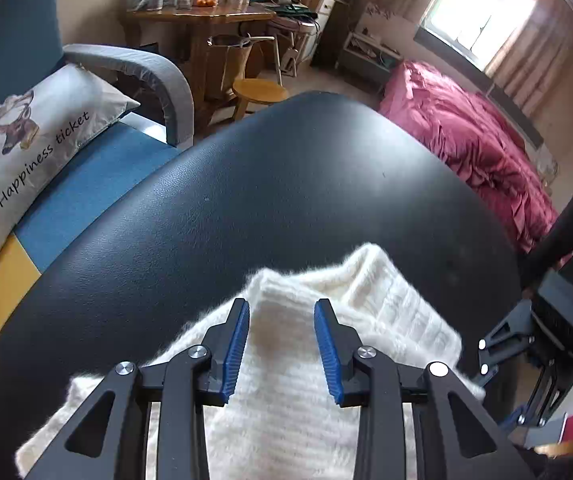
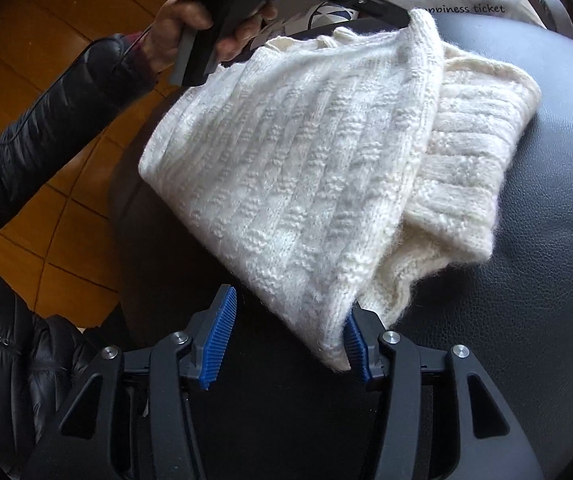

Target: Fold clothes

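A cream-white knit sweater [image 1: 286,380] lies partly folded on a black leather-covered table [image 1: 286,180]. My left gripper [image 1: 281,304] hovers over it, jaws open, with the knit showing between the blue pads [image 1: 238,348], which do not press on it. The right wrist view shows the sweater [image 2: 306,160] as a folded layer over a ribbed part. There the left gripper [image 2: 408,16] sits at its far top corner. My right gripper [image 2: 288,308] is open at the near corner. The cloth's tip rests against one blue pad [image 2: 356,344]; the other pad is free. The right gripper [image 1: 482,356] also appears at the table's right edge.
A blue sofa with a printed pillow [image 1: 34,152] stands left of the table. A round wooden stool [image 1: 260,92] and a cluttered desk [image 1: 198,16] are beyond it, and a pink bedcover [image 1: 466,148] lies to the right. A black padded sleeve [image 2: 46,140] reaches over the wooden floor [image 2: 46,40].
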A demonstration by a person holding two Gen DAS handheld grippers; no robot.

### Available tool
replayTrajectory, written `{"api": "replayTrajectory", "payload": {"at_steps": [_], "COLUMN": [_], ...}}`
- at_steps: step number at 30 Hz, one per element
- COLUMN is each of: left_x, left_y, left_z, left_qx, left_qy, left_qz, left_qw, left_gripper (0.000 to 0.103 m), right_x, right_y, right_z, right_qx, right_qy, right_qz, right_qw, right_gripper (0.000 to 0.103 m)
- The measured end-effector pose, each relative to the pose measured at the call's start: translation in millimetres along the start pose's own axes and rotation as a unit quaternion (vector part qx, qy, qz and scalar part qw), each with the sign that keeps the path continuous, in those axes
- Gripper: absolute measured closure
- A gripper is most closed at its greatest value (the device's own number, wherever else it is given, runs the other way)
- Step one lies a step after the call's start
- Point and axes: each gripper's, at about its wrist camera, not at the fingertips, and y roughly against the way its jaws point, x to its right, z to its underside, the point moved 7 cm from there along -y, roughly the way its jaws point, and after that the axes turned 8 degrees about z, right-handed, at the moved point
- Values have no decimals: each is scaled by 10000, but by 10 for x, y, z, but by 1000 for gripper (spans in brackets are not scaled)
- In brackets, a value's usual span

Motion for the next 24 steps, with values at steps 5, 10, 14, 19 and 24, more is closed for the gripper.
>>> {"api": "replayTrajectory", "payload": {"at_steps": [5, 10, 14, 19, 24], "left_x": [15, 208, 351, 132, -162], "left_y": [-141, 70, 347, 414, 405], "left_z": [53, -1, -124, -150, -16], "left_qx": [-111, 441, 879, 607, 547], "left_qy": [-94, -268, -427, -68, 340], "left_qz": [-206, -168, -193, -297, -97], "left_qw": [9997, 9985, 9950, 9977, 9979], "left_gripper": [95, 103, 103, 94, 80], "right_x": [56, 27, 40, 31, 22], "right_y": [62, 85, 104, 92, 75], "right_z": [20, 31, 16, -2, -19], "right_qx": [85, 150, 138, 86, 43], "right_qy": [30, 188, 153, 151, 269], "right_qz": [20, 206, 198, 246, 290], "right_qw": [10000, 9995, 9996, 9995, 9992], "right_gripper": [49, 50, 50, 50, 49]}}
